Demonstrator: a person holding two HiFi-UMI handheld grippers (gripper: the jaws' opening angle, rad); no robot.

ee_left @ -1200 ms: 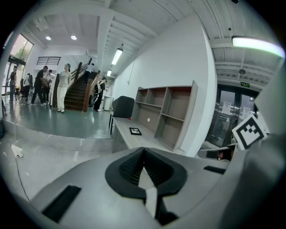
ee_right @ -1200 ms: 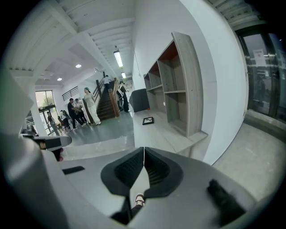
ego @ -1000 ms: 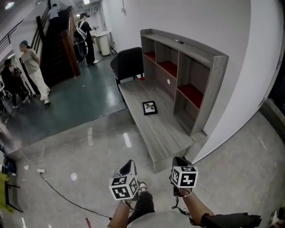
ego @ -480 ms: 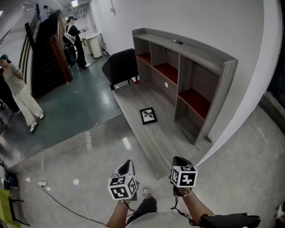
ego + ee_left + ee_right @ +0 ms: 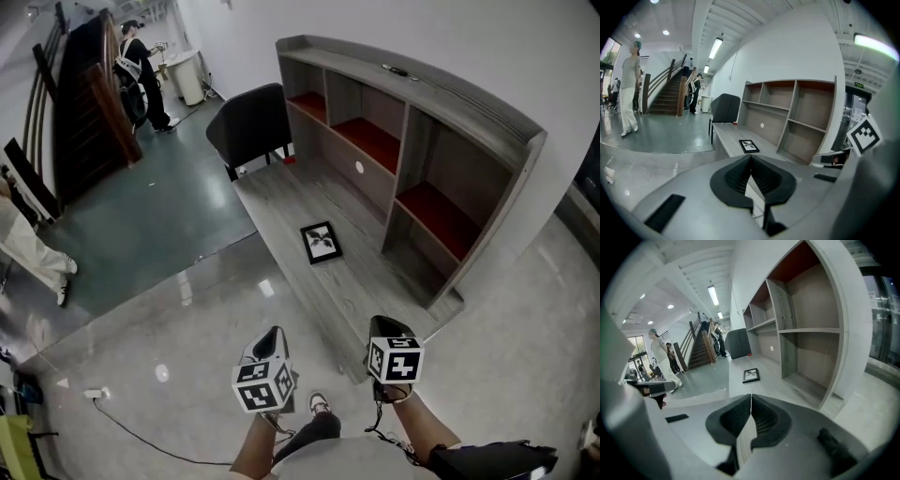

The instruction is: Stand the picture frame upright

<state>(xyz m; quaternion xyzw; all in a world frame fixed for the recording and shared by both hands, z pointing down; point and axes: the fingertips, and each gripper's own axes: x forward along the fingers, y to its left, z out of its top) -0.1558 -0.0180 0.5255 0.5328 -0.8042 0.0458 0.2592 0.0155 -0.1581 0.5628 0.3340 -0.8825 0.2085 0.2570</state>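
Observation:
A small black picture frame [image 5: 321, 242] lies flat, face up, on the low grey wooden platform [image 5: 281, 202]. It also shows in the left gripper view as the frame [image 5: 749, 146] and in the right gripper view as the frame [image 5: 751, 375]. My left gripper [image 5: 272, 338] and right gripper [image 5: 385, 328] hang side by side near the platform's near end, well short of the frame. The left gripper [image 5: 750, 158] has its jaws touching at the tips with nothing between them. The right gripper [image 5: 750, 396] is likewise shut and empty.
A grey shelf unit [image 5: 424, 141] with red-floored compartments stands along the platform's right side. A black chair [image 5: 249, 124] sits at the platform's far end. People [image 5: 136, 73] stand by a wooden staircase [image 5: 80, 98] at far left. A cable [image 5: 150, 431] lies on the glossy floor.
The view has moved forward: the platform, shelf and frame now sit closer and larger. Both grippers stay low in the view, shut, slightly nearer the platform's end.

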